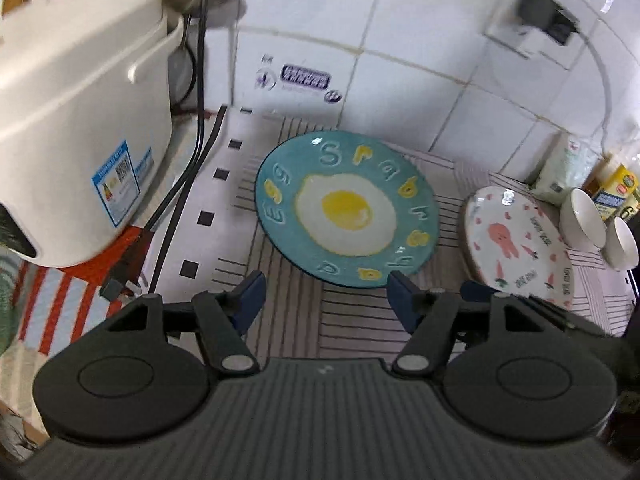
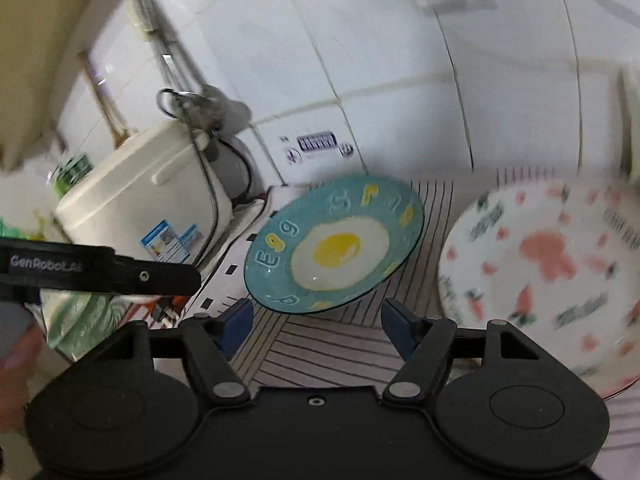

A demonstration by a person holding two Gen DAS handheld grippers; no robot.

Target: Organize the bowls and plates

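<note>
A teal plate with a fried-egg picture (image 1: 347, 212) lies flat on the striped mat, just ahead of my open, empty left gripper (image 1: 326, 292). A white plate with pink prints (image 1: 520, 246) sits to its right. Two white bowls (image 1: 582, 220) lie tilted beyond it. In the right wrist view the teal plate (image 2: 334, 246) is ahead of my open, empty right gripper (image 2: 318, 318), and the white plate (image 2: 540, 276) is close at the right, blurred.
A white rice cooker (image 1: 76, 152) with black cables stands at the left, also in the right wrist view (image 2: 148, 208). The tiled wall (image 1: 420, 32) is behind the plates. Packets and bottles (image 1: 612, 188) stand at the far right. The left gripper's body (image 2: 96, 268) shows at left.
</note>
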